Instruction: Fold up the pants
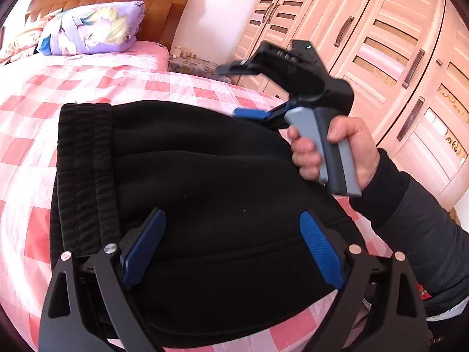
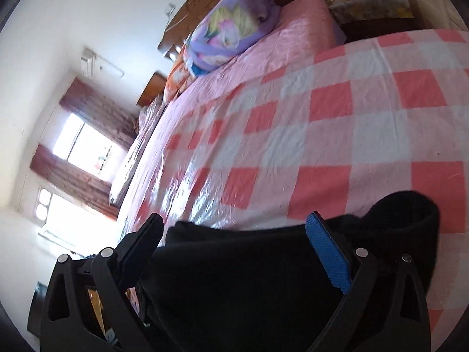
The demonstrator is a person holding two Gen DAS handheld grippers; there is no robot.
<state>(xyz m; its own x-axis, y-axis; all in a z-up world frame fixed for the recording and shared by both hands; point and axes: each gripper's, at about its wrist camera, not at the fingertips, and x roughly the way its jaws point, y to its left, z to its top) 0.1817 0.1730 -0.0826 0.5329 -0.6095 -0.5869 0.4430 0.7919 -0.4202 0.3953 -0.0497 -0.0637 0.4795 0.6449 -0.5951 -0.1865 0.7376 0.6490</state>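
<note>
Black pants (image 1: 205, 182) lie folded into a thick bundle on the pink checked bed, the ribbed waistband (image 1: 82, 170) at the left. My left gripper (image 1: 231, 223) is open, its blue pads wide apart just above the near edge of the bundle. My right gripper (image 1: 252, 91) hovers over the far right side of the pants, held in a hand; its fingers are apart. In the right wrist view the right gripper (image 2: 234, 226) is open over the black pants (image 2: 249, 278), with no cloth pinched between the pads.
The bed's checked sheet (image 1: 123, 85) spreads around the pants. A purple pillow (image 1: 93, 29) lies by the wooden headboard (image 1: 164, 8). A wooden wardrobe (image 1: 381, 44) stands at the right. A cluttered nightstand (image 1: 196, 64) sits beside the bed. A window with curtains (image 2: 85, 146) is on the far wall.
</note>
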